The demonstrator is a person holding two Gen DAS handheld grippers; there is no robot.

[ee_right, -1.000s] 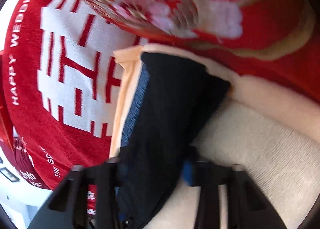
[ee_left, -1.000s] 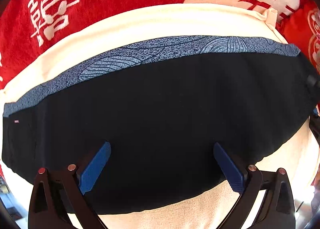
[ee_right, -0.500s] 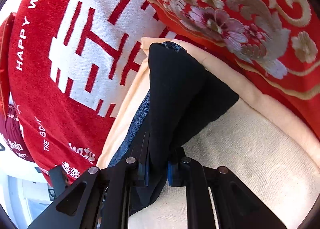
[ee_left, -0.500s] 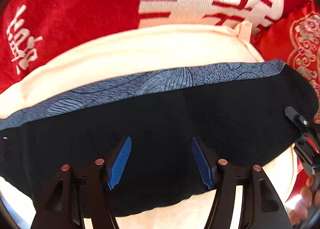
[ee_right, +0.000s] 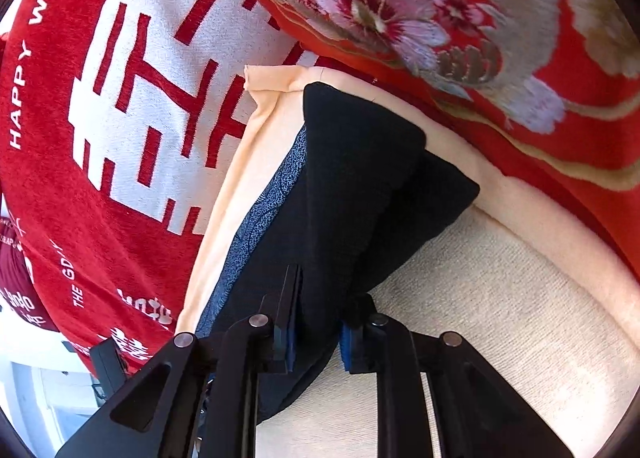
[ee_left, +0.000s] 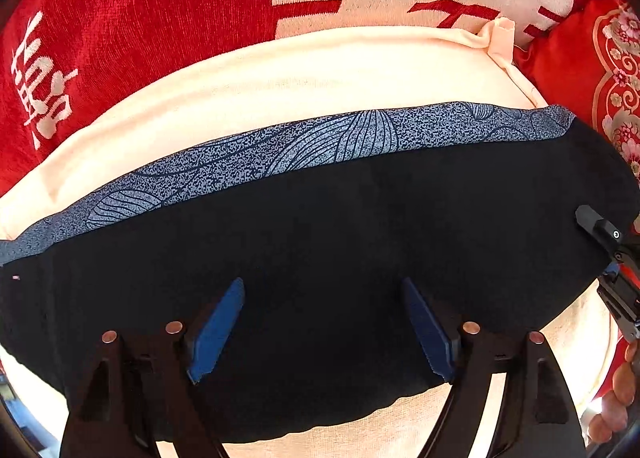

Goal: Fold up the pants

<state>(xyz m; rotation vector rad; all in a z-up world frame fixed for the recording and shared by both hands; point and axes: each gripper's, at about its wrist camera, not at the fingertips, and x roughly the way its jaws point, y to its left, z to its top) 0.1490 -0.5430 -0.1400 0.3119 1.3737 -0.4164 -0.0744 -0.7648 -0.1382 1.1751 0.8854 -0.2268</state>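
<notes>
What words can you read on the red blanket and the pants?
"HAPPY WEDD", cut off at the picture's edge, in white on the red woven blanket.
"THE GD", cut off, lower on the same blanket.
A big white Chinese double-happiness sign on it.
Small white Chinese characters on it: too stylised to read.
Folded black pants with blue patterned band: no words.

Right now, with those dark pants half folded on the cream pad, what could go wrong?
Only the right hand-held gripper pinches the black pants; the left hand-held gripper is open over them. A pull from that one end might drag the whole fold askew, or the thick bunch could slip out. The patterned blue layer already peeks out along the far edge, so the layers may end up uneven. The cream pad could shift too.
</notes>
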